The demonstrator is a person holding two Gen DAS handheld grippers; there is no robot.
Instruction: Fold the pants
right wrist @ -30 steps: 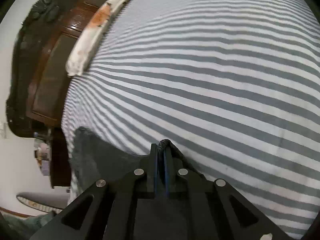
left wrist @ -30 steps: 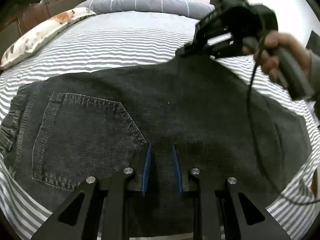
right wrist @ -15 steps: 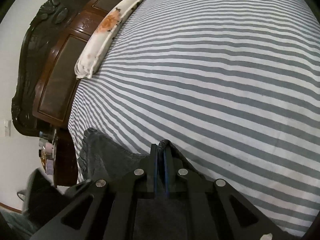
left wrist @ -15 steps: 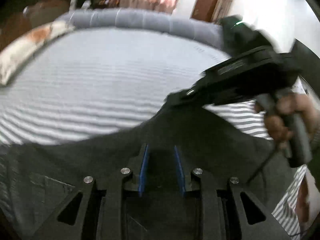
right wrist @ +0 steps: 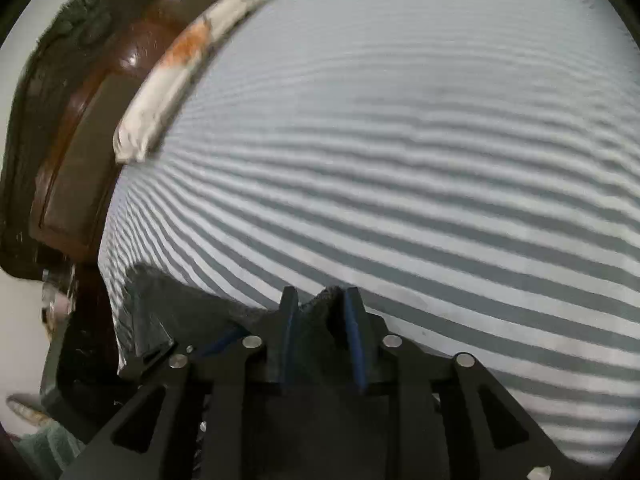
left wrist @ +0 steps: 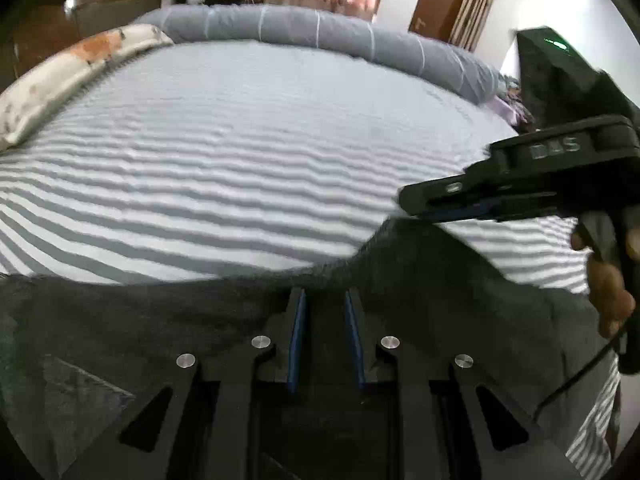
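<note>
Where the dark denim pants (left wrist: 160,320) lay spread across the near part of the bed, their far edge ran as a low, slightly wavy line against the striped sheet (left wrist: 240,160) and rose to a peak at the right — just under the right gripper (left wrist: 412,204). That gripper's jaws were opening, with a crumpled tip of the cloth (right wrist: 320,304) standing between the blue pads, the pads no longer pressed flat on it. The left gripper (left wrist: 325,300) hung over the middle of the fabric near its far edge, its fingers narrowly apart and its jaws closing a little; whether they pinched any cloth could not be told. A hand (left wrist: 608,276) gripped the right tool's handle at the right edge of the left wrist view.

Beyond the denim, the sheet stretched wide and bare toward a rolled grey blanket (left wrist: 320,32) along the far side. A flowered pillow (right wrist: 172,80) lay at the left border against the dark wooden headboard (right wrist: 72,160) — well apart from the pants.
</note>
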